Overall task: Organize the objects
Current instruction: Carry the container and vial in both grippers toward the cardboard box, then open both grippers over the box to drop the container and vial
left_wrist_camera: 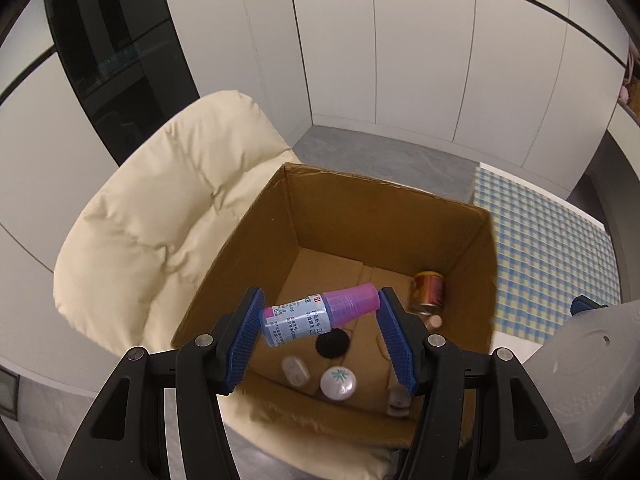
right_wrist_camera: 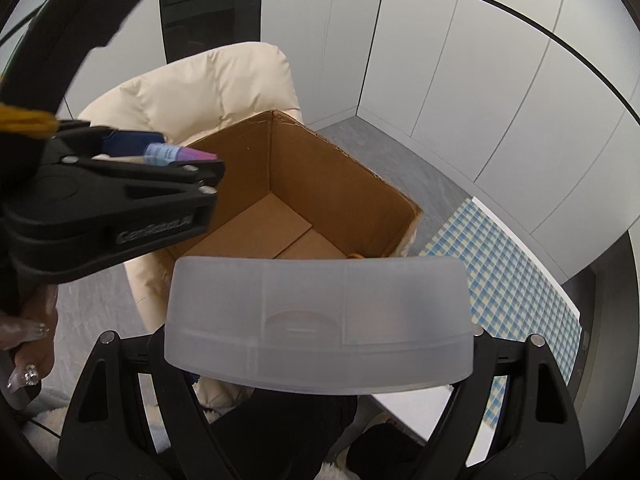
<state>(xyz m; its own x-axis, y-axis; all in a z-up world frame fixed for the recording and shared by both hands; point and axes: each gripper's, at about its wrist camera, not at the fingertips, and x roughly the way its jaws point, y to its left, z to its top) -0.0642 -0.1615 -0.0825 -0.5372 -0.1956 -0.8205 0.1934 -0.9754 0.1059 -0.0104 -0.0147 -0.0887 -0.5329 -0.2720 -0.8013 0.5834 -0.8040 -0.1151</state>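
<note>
A small bottle [left_wrist_camera: 316, 317] with a pink cap is clamped end to end between the left gripper's [left_wrist_camera: 320, 334] fingers, above the open cardboard box [left_wrist_camera: 264, 224]. Below it a can [left_wrist_camera: 428, 291], a black disc [left_wrist_camera: 332, 343] and a white lid [left_wrist_camera: 338, 382] are seen on the box floor. A frosted plastic case [right_wrist_camera: 320, 320] is clamped across the right gripper [right_wrist_camera: 320, 344], near the box's front edge. The box is set on a cream cushioned chair [left_wrist_camera: 160, 208], with a checked cloth [left_wrist_camera: 552, 256] on the table beside it.

Two wrist cameras, both aimed steeply down along the fingers at close range.

The cardboard box [left_wrist_camera: 360, 240] on the cream chair [left_wrist_camera: 160, 220] is seen from above in both views; the checked cloth [right_wrist_camera: 512, 264] at right is shared too.
</note>
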